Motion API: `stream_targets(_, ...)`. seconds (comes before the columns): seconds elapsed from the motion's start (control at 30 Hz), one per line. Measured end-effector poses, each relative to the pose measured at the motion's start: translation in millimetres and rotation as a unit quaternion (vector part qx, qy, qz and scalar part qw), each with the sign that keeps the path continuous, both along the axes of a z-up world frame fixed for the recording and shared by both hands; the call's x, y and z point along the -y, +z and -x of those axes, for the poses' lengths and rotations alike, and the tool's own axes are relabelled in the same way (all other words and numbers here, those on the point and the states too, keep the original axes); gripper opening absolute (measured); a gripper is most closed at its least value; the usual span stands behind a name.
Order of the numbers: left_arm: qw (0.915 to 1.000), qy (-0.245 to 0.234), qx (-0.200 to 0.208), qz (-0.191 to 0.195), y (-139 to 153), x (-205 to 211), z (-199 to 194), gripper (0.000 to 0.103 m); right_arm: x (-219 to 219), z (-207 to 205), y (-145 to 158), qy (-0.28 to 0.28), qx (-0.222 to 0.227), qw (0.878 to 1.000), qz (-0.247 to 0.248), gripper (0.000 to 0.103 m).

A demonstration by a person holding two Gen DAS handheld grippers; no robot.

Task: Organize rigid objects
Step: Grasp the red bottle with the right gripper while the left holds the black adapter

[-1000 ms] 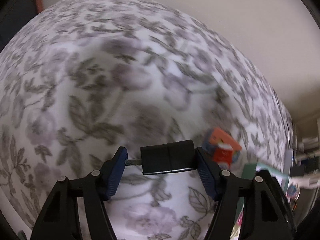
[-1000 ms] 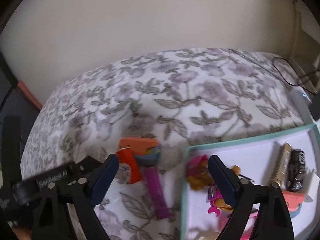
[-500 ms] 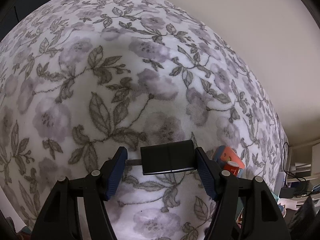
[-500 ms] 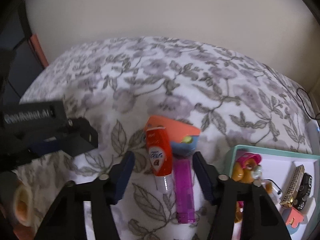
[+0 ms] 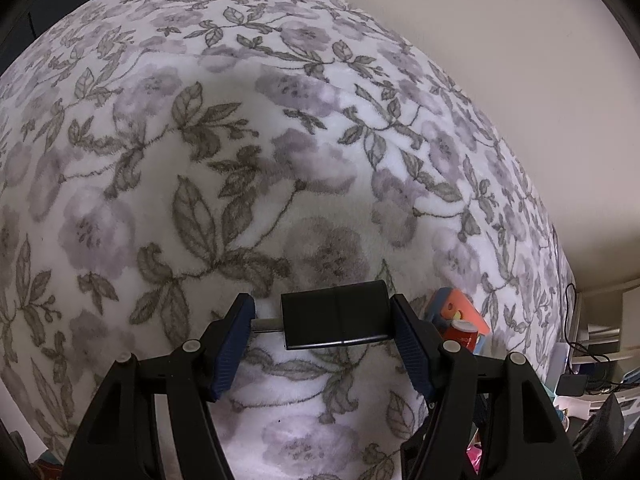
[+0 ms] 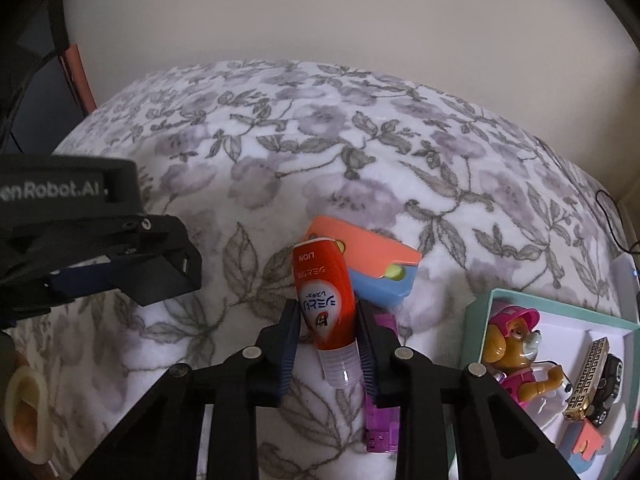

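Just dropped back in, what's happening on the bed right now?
A person is sorting small items on a floral blanket. The right gripper is closing its jaws around a red-orange plastic tube with a clear cap, which lies against an orange-and-blue block and a purple stick. The left gripper holds a black rectangular device above the blanket. A teal-rimmed tray beside them holds a toy dog.

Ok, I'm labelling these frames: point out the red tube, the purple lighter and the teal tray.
Red tube (image 6: 325, 300): right wrist view, middle of its printed label.
Purple lighter (image 6: 382, 426): right wrist view, lower body below the finger.
Teal tray (image 6: 560, 309): right wrist view, far rim.
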State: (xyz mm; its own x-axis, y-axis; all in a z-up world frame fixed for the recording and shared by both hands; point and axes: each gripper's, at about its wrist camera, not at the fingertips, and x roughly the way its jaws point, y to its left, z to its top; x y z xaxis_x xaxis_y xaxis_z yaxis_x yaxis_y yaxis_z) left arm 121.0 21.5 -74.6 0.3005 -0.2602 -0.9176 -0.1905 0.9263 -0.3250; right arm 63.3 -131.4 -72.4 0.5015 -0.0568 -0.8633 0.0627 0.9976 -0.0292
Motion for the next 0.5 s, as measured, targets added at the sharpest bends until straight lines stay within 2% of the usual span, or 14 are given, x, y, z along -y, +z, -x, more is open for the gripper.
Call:
stream_targets(0.3, 0.9993, -0.017, 0.032, 0.004, 21.3, 8.5, 0.8, 0.07, 14.6, 9.2, 24.6, -0.023, 0.02, 0.999, -0.038, 0.03)
stream_targets(0.5, 0.9964, -0.053, 0.067, 0.004, 44.9, 30.0, 4.3, 0.07, 36.2, 21.8, 44.0, -0.056, 0.025, 0.997, -0.052, 0.03)
